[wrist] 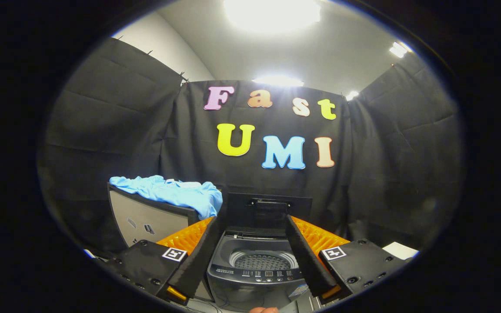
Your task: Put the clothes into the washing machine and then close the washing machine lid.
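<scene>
In the gripper view, the gripper faces the washing machine, its jaws spread wide and holding nothing. The machine sits between the two fingers, framed by them, which suggests the person is lining the tool up on the scene before going for anything.

The machine's lid stands raised at the back of the machine, upright against the booth wall, so the drum lies open and looks empty; its perforated bottom is bare. That open lid fits the first half of the task: the way in is ready.

The clothes, a light blue bundle, lie draped over the top of a grey box-like stand just beside the machine, on the side of the left finger and higher than the drum's mouth. They are well beyond the fingertips and untouched.

By my reading, loading has not begun. The next move calls for swinging the spread jaws away from the machine toward the blue bundle and pinching a good fold, since loose cloth may trail.
</scene>
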A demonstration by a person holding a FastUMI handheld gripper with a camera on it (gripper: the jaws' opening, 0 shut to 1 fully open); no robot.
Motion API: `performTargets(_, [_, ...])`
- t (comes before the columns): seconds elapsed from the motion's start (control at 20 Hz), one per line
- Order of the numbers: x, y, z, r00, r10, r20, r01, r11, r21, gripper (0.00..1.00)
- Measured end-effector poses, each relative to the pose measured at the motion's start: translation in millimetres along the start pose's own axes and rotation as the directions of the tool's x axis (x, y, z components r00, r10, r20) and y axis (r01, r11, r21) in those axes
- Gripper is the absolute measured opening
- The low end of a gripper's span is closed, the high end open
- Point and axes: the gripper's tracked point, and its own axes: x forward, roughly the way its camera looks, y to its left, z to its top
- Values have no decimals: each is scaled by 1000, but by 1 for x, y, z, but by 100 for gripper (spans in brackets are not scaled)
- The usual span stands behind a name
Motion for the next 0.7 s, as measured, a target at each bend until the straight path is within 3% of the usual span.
performTargets(0.15, [12,12,13,998,52,-26,-52,999,-6,97])
performTargets(0.35, [34,27,63,993,114,-24,-113,992,54,97])
performTargets(0.6, [61,55,95,966,229,-117,-211,966,150,97])
performTargets(0.7, [73,61,98,956,248,-158,-227,964,135,97])
